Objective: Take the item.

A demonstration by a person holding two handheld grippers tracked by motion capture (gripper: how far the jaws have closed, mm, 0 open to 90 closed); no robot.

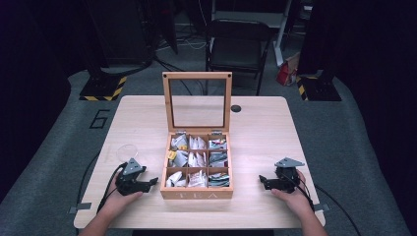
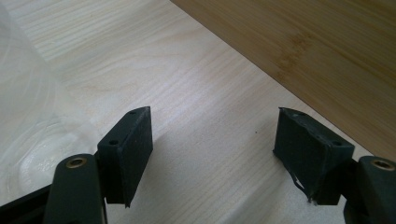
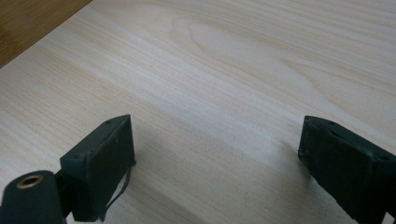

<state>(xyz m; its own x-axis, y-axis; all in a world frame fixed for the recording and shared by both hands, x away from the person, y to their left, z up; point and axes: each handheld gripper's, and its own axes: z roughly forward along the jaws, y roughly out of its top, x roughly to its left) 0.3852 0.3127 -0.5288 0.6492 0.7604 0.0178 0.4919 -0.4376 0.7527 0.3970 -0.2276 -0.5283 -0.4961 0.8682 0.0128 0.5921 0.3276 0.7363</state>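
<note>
A wooden tea box (image 1: pixel 196 192) stands at the table's middle front, its glass lid (image 1: pixel 197 102) upright, its compartments full of tea bags (image 1: pixel 198 160). My left gripper (image 1: pixel 150 184) rests on the table just left of the box, jaws open and empty, pointing at the box's wall (image 2: pixel 317 51). My right gripper (image 1: pixel 263 182) rests to the right of the box, also open with nothing between its fingers (image 3: pixel 100 163). In the right gripper view a corner of the box (image 3: pixel 28 23) shows at the upper left.
A clear plastic cup (image 1: pixel 127 152) stands just behind the left gripper, seen as a clear blur (image 2: pixel 23 116) in the left gripper view. A small black disc (image 1: pixel 236 108) lies at the back of the table (image 1: pixel 265 142). A folding chair (image 1: pixel 238 42) stands beyond the table.
</note>
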